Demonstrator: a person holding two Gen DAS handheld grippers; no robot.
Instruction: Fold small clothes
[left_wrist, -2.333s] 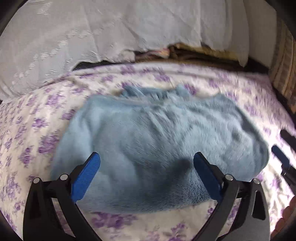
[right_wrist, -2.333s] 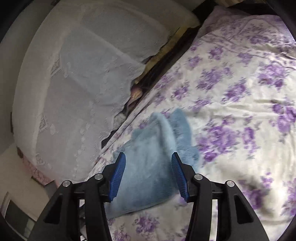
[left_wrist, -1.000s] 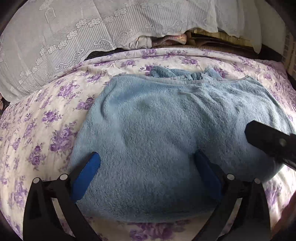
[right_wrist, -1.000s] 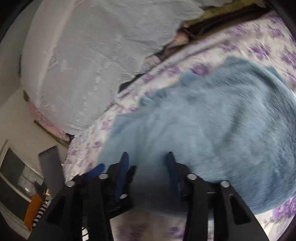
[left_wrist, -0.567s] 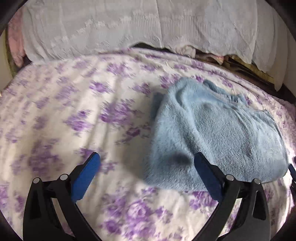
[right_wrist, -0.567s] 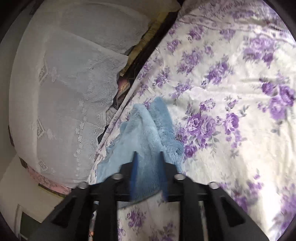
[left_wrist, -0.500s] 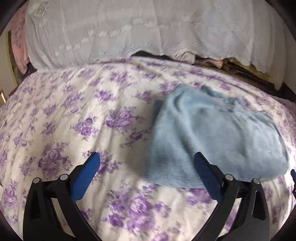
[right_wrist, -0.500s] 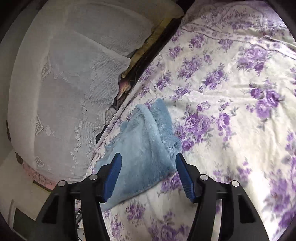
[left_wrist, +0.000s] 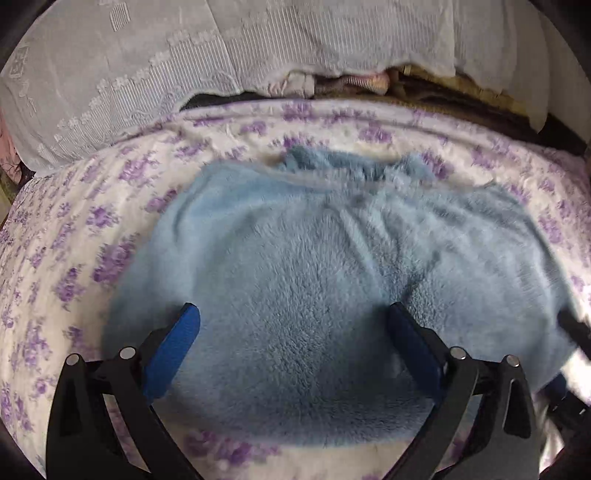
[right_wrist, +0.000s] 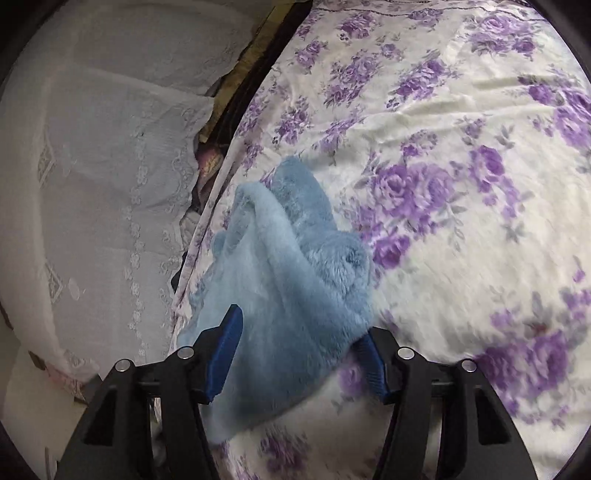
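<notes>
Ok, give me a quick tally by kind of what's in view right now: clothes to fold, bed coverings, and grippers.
Clothes to fold: 1, the fluffy blue garment.
Bed coverings: 2, the purple floral sheet and the white lace cloth.
Grippers: 2, the left gripper and the right gripper, both open.
Total: 5.

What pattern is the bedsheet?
Purple flowers on cream bedsheet; clearest in the right wrist view.
</notes>
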